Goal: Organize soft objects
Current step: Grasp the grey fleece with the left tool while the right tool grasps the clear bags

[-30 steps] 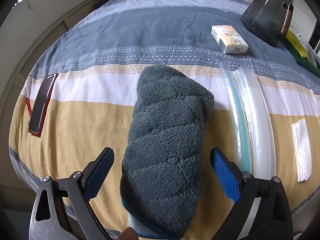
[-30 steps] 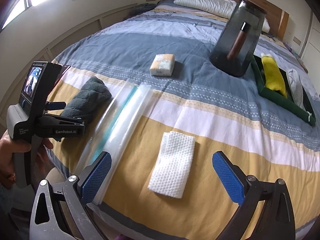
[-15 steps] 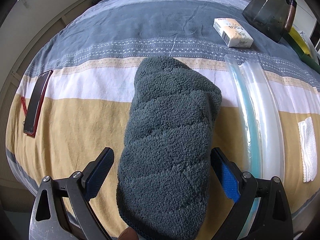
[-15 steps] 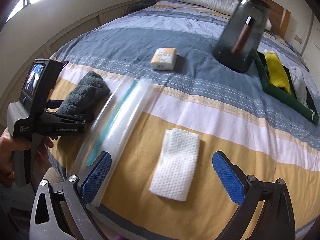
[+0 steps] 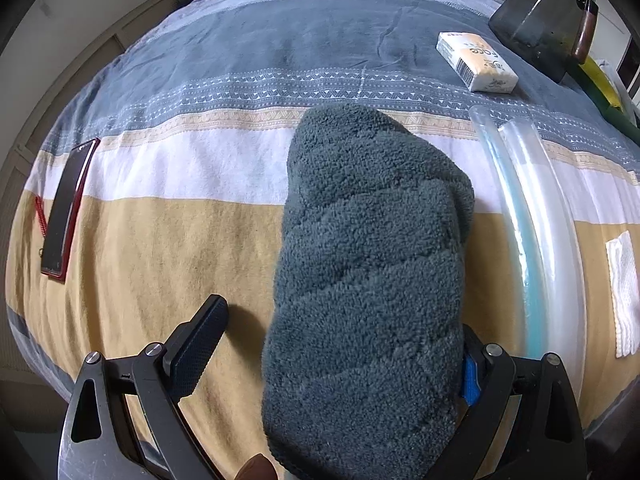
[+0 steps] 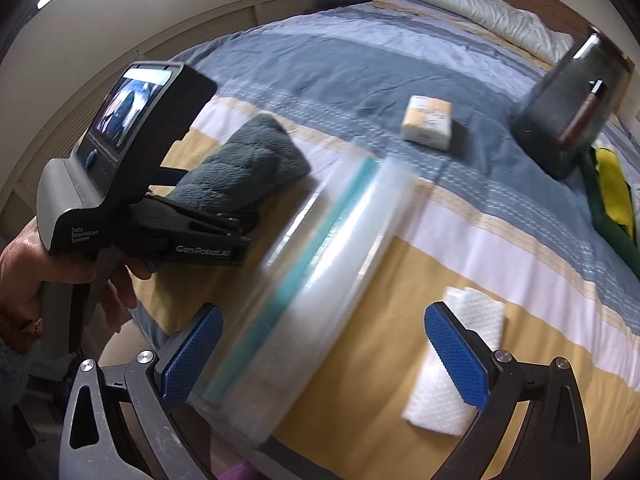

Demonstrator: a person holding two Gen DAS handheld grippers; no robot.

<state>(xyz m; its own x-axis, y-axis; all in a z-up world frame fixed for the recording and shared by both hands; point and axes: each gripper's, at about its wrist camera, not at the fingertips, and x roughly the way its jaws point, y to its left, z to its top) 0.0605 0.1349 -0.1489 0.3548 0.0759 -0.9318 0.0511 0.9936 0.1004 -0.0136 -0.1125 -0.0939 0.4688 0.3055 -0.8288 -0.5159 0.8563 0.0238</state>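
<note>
A rolled dark grey fleece towel (image 5: pixel 372 272) lies on the striped bed. My left gripper (image 5: pixel 336 360) is open around its near end, the right finger pressed against it, the left finger a little apart. The towel also shows in the right wrist view (image 6: pixel 248 164), with the left gripper (image 6: pixel 224 216) at it. My right gripper (image 6: pixel 324 352) is open and empty over the near end of a clear zip bag (image 6: pixel 320 264) with a teal strip. A folded white cloth (image 6: pixel 460 360) lies right of the bag.
A tissue pack (image 5: pixel 476 60) and a dark smoked container (image 5: pixel 544 16) sit farther up the bed. A green tray (image 6: pixel 612 216) with a yellow cloth is at the right. A red-cased phone (image 5: pixel 66 208) lies at the left edge. The bed's front edge is close below.
My left gripper has moved forward along the towel, and its right finger now touches it. My right gripper has swung left, from over the white cloth to over the zip bag.
</note>
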